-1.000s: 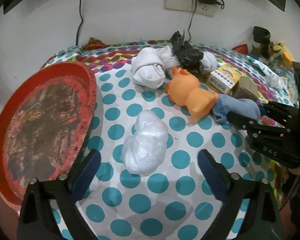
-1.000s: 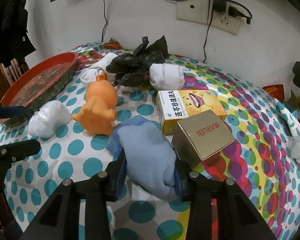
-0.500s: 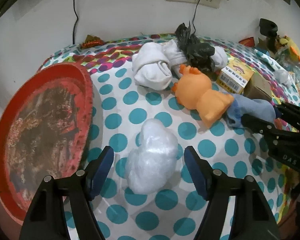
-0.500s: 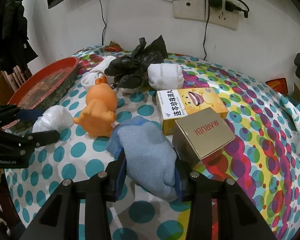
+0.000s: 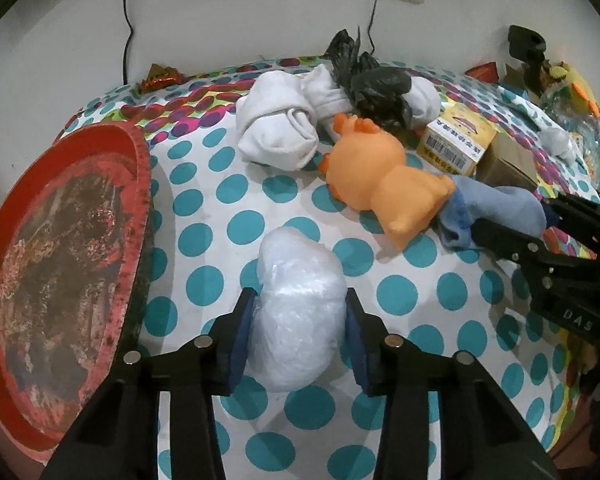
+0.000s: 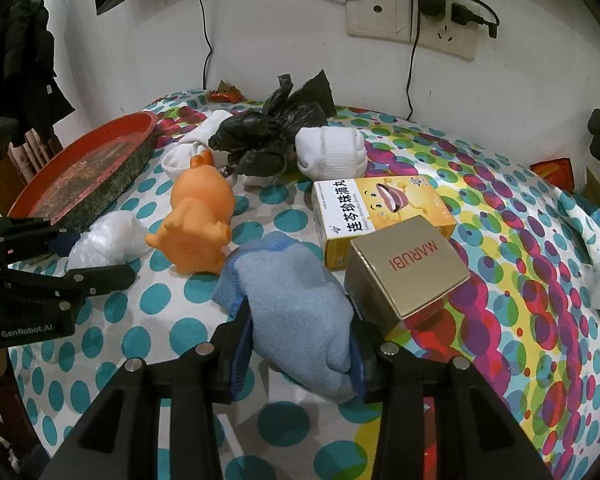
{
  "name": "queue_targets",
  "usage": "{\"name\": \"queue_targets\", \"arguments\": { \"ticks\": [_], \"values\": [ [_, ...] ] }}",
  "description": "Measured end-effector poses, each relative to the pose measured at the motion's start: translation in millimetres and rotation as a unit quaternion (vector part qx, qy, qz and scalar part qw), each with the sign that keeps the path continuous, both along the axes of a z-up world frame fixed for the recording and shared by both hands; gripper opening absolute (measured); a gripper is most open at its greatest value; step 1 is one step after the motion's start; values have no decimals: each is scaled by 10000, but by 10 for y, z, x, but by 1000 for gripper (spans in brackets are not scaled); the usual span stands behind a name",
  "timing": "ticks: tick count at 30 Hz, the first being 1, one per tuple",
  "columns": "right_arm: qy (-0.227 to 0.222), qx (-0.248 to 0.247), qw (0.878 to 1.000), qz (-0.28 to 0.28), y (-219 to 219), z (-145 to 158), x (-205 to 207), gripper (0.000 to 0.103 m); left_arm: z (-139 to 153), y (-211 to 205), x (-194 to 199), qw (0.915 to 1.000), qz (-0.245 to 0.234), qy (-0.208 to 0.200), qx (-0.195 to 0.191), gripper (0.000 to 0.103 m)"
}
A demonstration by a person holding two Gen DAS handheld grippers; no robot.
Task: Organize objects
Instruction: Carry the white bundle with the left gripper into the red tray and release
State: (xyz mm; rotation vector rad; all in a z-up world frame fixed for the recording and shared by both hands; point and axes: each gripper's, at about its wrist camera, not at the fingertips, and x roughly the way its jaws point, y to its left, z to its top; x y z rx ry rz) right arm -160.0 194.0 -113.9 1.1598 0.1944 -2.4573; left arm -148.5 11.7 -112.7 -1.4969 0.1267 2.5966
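My left gripper (image 5: pixel 298 336) is shut on a white plastic bag bundle (image 5: pixel 296 312) that rests on the polka-dot tablecloth, just right of the red tray (image 5: pixel 60 264). My right gripper (image 6: pixel 300 344) is shut on a light blue sock (image 6: pixel 296 312) lying on the cloth beside a gold MARUBI box (image 6: pixel 408 268). An orange toy figure (image 5: pixel 384 184) lies between the two bundles. The left gripper and bag bundle (image 6: pixel 108 240) also show in the right wrist view, and the sock (image 5: pixel 496 208) in the left wrist view.
A white sock bundle (image 5: pixel 280 132), a black plastic bag (image 5: pixel 376 88), a second white sock (image 6: pixel 330 152) and a yellow medicine box (image 6: pixel 380 216) sit toward the back. A wall with sockets and cables stands behind. More clutter sits at the far right edge.
My left gripper moved forward around the white bag bundle and closed its jaws onto it. The right gripper stayed shut on the blue sock, nearly still.
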Motion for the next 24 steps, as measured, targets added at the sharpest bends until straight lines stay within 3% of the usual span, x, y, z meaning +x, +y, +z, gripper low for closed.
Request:
{"name": "queue_targets", "arguments": {
  "ticks": [13, 16, 24],
  "values": [
    [70, 186, 9998, -9, -35, -2, 13, 40, 220, -41, 157, 9998, 127, 135, 65, 36],
    [87, 219, 9997, 0, -45, -4, 14, 39, 315, -130, 190, 9995, 214, 161, 163, 36],
    [121, 326, 9994, 7, -62, -5, 24, 39, 527, -540, 276, 9970, 679, 379, -16, 36]
  ]
}}
